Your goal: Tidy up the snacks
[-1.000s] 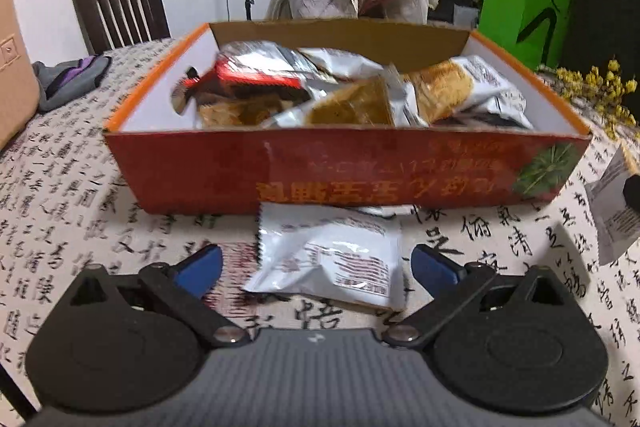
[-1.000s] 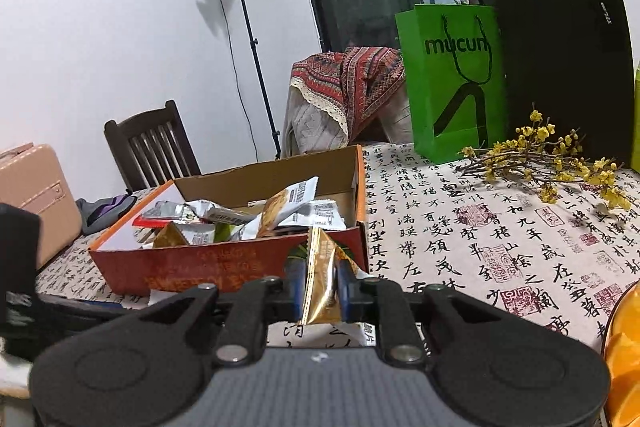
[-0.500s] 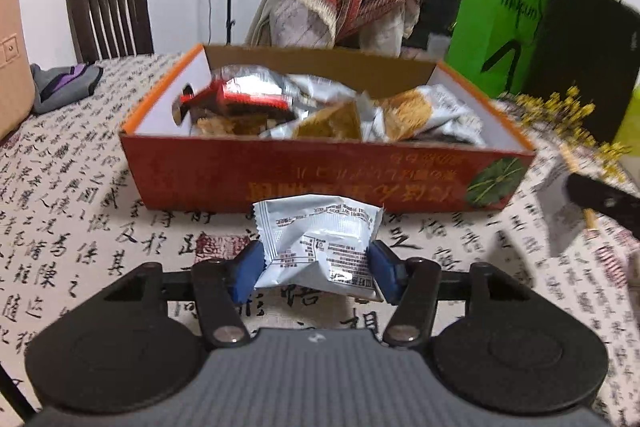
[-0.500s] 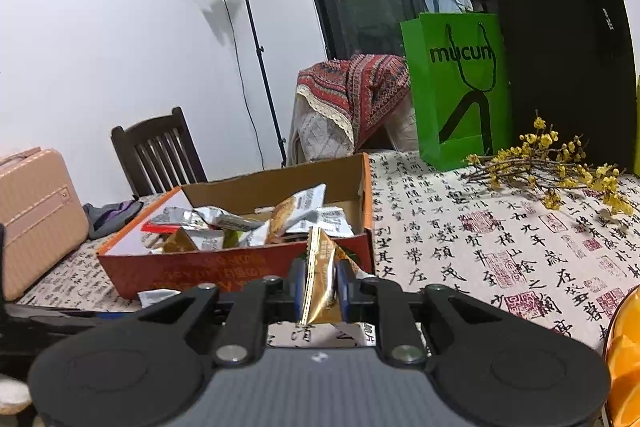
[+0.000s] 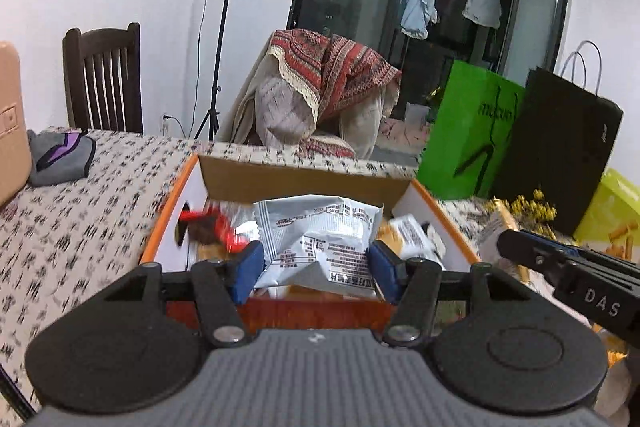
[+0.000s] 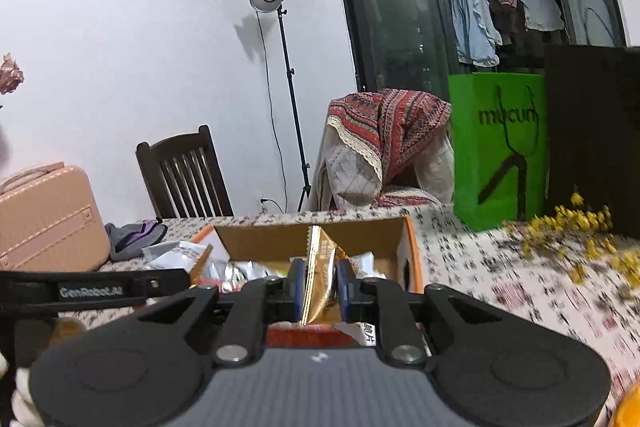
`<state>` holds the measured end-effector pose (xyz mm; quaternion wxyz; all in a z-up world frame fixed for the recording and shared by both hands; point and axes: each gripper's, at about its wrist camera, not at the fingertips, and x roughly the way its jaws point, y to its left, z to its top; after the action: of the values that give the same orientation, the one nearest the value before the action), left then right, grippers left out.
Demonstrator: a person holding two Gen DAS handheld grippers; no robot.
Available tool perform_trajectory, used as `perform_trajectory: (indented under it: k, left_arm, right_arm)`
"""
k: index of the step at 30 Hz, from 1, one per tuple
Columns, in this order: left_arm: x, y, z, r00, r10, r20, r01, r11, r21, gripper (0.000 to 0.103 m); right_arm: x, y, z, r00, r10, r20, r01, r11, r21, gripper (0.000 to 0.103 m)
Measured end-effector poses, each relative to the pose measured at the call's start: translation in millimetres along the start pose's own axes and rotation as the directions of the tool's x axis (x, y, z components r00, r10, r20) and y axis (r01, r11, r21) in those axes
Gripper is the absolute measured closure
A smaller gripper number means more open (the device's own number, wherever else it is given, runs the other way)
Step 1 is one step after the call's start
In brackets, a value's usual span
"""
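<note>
- The left gripper (image 5: 316, 269) holds a silver snack packet (image 5: 320, 239) between its two blue fingers (image 5: 249, 269); the pads press on the left and right edges of the packet, and the fingers stand fairly wide because the packet is broad.
- This silver packet is in the air, above the near part of the open cardboard box (image 5: 300, 179), and its top reaches higher than the fingertips.
- The box stands on the worktop (image 5: 80, 219), which has a cloth printed with black characters. Inside the box lie more snack packets, among them one with red colour (image 5: 208, 225) at the left side and a pale one (image 5: 416, 235) at the right side; they are blurred.
- The right gripper (image 6: 322, 285) clamps a gold snack packet (image 6: 322, 279) between its fingers (image 6: 298, 287). The fingers are narrow, with only the thin packet between them, and the packet stands upright on its edge.
- The gold packet is over the near wall of the same box (image 6: 316, 235), with its upper edge above the fingertips.
- In the right wrist view the silver packet (image 6: 172, 253) appears at the left of the box, over the dark body of the left gripper.
- A green paper bag (image 5: 468, 139) and yellow flowers (image 6: 580, 231) are on the worktop, to the right of the box.
</note>
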<state>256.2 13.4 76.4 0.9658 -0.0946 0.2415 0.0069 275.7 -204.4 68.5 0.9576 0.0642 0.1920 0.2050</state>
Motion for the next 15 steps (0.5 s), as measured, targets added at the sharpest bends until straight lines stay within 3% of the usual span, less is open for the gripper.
perform_trajectory:
  k: [8, 11, 12, 14, 15]
  left_arm:
    - [49, 6, 29, 0.997, 0.083, 0.004, -0.083, 0.997, -0.002, 0.04]
    - [59, 9, 31, 0.991, 0.13, 0.026, -0.13, 0.992, 0.002, 0.008]
    - [58, 10, 31, 0.989, 0.144, 0.045, -0.144, 0.99, 0.0, 0.0]
    - [52, 16, 28, 0.986, 0.147, 0.085, -0.147, 0.989, -0.005, 0.0]
    - [49, 19, 28, 0.986, 0.143, 0.091, -0.143, 0.99, -0.009, 0.0]
  right_arm:
    - [70, 10, 24, 1.0, -0.021, -0.019, 0.021, 1.0, -0.005, 0.087]
    - [91, 9, 26, 0.998, -0.023, -0.065, 0.023, 1.0, -0.004, 0.082]
    - [94, 6, 25, 0.997, -0.023, -0.078, 0.024, 1.0, 0.01, 0.077]
    - [92, -2, 23, 0.996, -0.028, -0.083, 0.032, 0.998, 0.045, 0.037]
    - [89, -7, 22, 0.996, -0.04, -0.077, 0.045, 0.997, 0.058, 0.027]
